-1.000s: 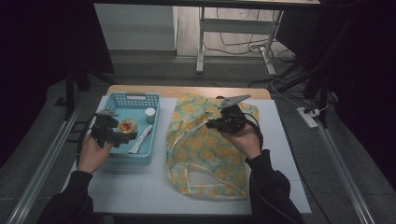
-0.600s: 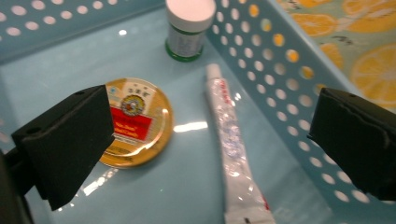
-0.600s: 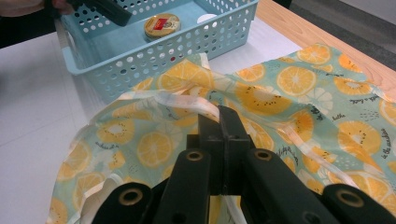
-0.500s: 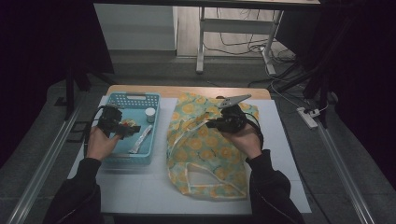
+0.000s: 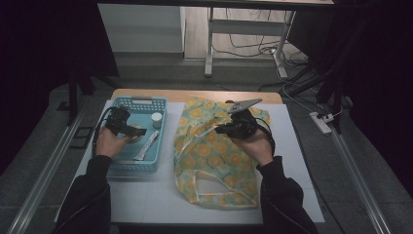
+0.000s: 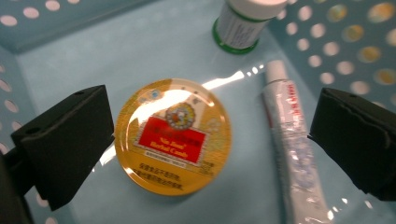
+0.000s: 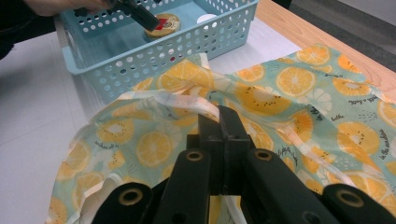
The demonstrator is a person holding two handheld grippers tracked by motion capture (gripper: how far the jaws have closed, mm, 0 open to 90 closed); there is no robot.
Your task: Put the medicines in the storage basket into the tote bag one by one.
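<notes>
My left gripper (image 6: 205,135) hangs wide open over the round yellow tin (image 6: 173,136) lying flat in the blue perforated basket (image 6: 93,42): rigid, glossy, probably slippery, so I'd pinch its rim. My right gripper (image 7: 219,122) is clamped on the orange-print cloth bag's (image 7: 299,93) white handle.

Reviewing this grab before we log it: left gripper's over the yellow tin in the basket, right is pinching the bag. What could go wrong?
1. The open left gripper straddles both the yellow tin and the tube, so it may catch the tube too.
2. The tin lies flat and looks glossy; the pads could slip.
3. The right gripper pinches only the fruit-print bag's trim, which may slip.
</notes>
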